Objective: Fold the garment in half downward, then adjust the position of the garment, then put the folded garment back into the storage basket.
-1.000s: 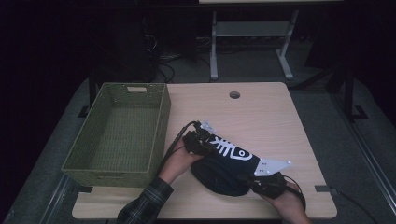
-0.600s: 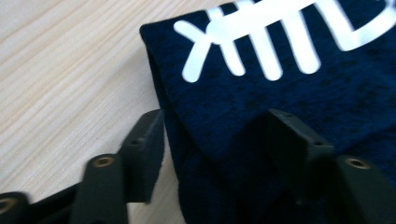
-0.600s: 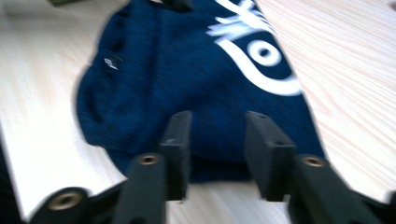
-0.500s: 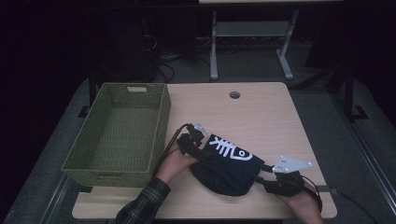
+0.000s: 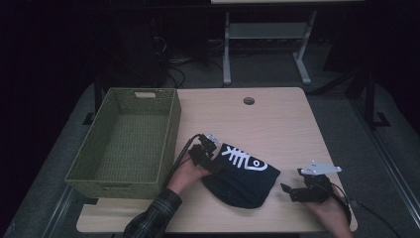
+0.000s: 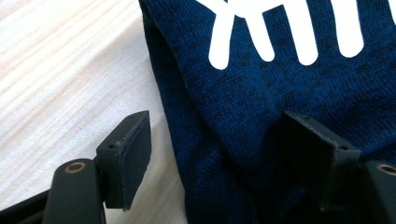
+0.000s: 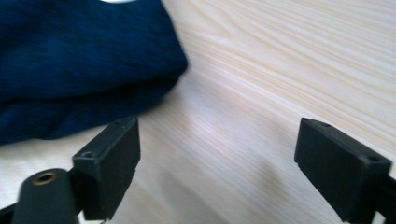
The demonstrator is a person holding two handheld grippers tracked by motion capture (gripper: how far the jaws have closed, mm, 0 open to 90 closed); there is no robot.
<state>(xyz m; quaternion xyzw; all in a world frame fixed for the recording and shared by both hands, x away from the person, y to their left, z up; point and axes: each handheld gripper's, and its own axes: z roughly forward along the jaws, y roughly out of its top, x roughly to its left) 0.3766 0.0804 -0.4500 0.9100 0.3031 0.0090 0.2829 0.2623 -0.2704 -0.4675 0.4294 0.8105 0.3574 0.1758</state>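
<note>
Pale woodgrain table (image 5: 277,124), knitted navy garment (image 5: 242,178)

Navy cloth (image 5: 242,179), white fishbone print (image 5: 242,159)

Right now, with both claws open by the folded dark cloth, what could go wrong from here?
1. The left claw has just opened, one jaw still over the cloth edge, the other on bare table; pulling away might drag the fold loose.
2. The right claw, also just opened, stands clear beside the cloth; a sweep back in could nudge it.
3. The basket wall is close by the left claw, so a lift may clip it.
</note>
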